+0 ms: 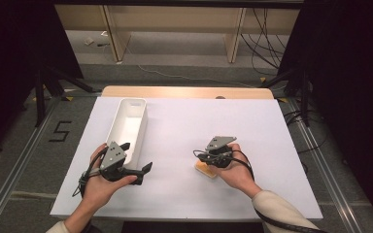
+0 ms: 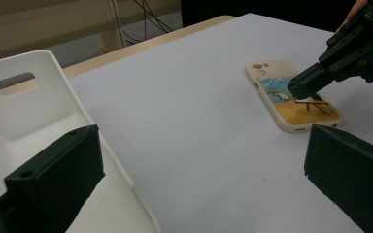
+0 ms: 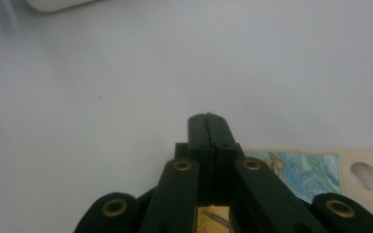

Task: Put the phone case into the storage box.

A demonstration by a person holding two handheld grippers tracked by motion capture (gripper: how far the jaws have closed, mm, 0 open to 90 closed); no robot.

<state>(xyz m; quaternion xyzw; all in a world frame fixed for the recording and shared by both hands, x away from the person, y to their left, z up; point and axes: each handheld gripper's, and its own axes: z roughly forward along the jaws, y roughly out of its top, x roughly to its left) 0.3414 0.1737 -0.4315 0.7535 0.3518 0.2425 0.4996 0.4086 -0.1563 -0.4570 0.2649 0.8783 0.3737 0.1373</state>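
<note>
We see the phone point(image 2: 294, 96) lying flat on the white surface point(image 1: 175, 126), well right of the bin point(image 1: 126, 127), with bare sheet between them. Our right gripper point(image 2: 301, 88) hovers over the phone, jaws closed on nothing. Our left gripper point(image 1: 136, 160) straddles the bin's near wall, jaws apart.

Even, soft overhead light; dark surroundings; blurry close-up views.
</note>
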